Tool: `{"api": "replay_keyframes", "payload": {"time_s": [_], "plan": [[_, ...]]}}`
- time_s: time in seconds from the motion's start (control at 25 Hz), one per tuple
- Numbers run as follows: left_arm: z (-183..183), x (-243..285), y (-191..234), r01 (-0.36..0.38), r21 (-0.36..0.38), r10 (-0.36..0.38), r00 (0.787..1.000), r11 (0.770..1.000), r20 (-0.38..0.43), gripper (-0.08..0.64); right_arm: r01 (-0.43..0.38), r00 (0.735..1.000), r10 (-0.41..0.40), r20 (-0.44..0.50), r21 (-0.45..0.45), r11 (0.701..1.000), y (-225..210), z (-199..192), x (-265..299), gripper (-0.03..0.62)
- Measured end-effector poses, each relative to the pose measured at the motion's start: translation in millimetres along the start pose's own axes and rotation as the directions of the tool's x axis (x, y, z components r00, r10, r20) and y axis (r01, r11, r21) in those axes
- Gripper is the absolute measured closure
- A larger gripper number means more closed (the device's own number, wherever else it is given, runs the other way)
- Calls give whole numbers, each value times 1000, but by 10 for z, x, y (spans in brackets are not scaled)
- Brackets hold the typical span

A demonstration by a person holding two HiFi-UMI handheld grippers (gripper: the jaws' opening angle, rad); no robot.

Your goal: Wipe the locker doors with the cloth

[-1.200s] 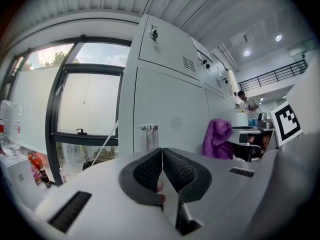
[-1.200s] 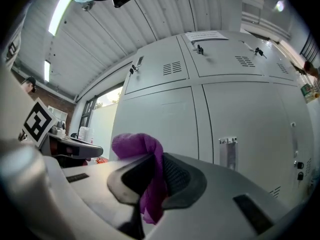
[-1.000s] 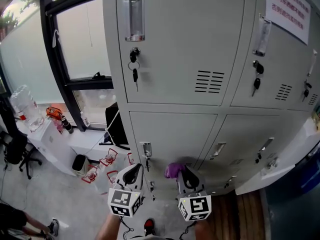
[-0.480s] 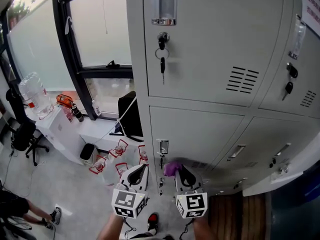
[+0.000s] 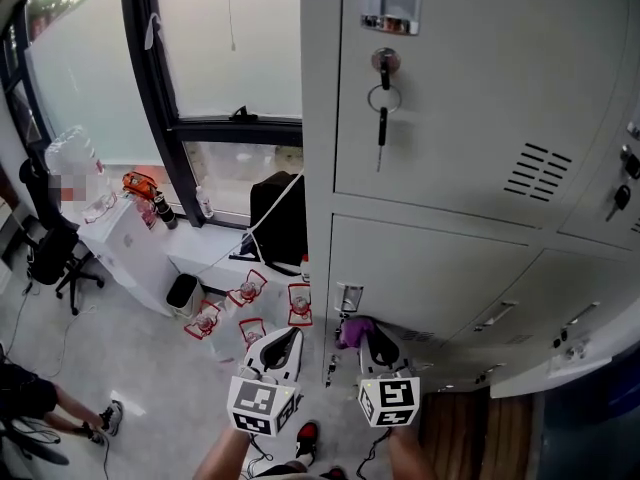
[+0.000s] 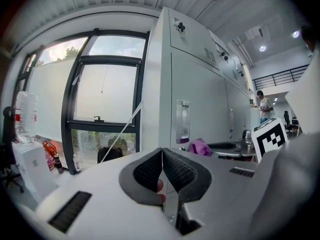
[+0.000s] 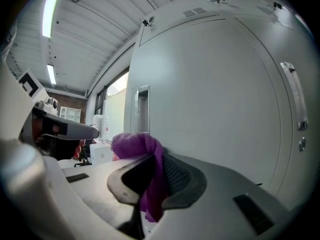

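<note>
Leftward along the lockers both claws have shifted. Nearest, the left claw [image 5: 284,342] is closed on nothing. The right claw [image 5: 374,344] clamps the purple cloth [image 5: 352,330], bunched at its tip. The lower locker door [image 5: 430,268] lies straight ahead, just beyond.

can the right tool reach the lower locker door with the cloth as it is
Probably yes: the right tool, shut on the purple cloth, sits close beside the lower locker door with nothing between.
</note>
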State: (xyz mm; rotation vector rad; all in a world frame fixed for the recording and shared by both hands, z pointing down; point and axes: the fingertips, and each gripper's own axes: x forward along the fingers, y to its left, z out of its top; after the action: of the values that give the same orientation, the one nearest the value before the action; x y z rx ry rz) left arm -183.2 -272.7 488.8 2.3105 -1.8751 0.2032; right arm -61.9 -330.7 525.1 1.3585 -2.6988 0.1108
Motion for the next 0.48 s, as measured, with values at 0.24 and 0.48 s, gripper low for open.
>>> {"api": "replay_keyframes", "payload": {"time_s": [0.24,0.48], "plan": [[-55,50,84,-1,-4,1,1000,1000,-16,535,-5,1000,5,5,8,1000,17,-7,76,534],[-44,101,44,15,-5,-15,1000,1000,-17,535,-2,1000,2,-3,-31,1000,13,-7,82,534]]}}
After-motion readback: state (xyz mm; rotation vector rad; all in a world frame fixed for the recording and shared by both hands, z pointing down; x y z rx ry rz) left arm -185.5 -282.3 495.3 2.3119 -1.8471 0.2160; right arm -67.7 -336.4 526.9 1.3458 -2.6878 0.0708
